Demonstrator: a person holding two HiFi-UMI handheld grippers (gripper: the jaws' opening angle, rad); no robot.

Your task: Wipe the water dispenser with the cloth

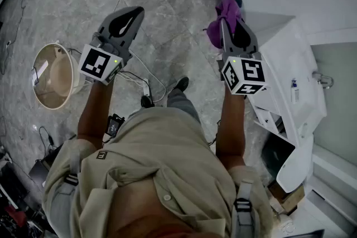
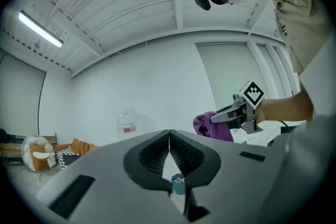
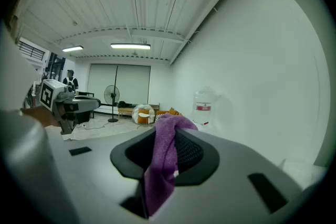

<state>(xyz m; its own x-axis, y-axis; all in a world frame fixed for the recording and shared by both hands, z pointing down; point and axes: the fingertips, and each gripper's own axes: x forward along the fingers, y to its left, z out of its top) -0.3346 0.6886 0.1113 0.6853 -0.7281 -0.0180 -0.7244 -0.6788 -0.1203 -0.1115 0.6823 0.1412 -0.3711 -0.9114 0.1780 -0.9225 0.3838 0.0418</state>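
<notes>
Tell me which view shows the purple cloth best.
The right gripper view. There the cloth sits at the centre, pinched in the right claw and draping down toward the camera. The head view shows only a bunch of it at that claw's tip. The left gripper view shows it small and off to the right.

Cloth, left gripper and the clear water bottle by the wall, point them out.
cloth (image 3: 163,162), right gripper view, the fold hanging between the jaws.
left gripper (image 2: 169,132), left gripper view, where its shut jaw tips meet.
water bottle (image 3: 203,107), right gripper view, its red label.
</notes>
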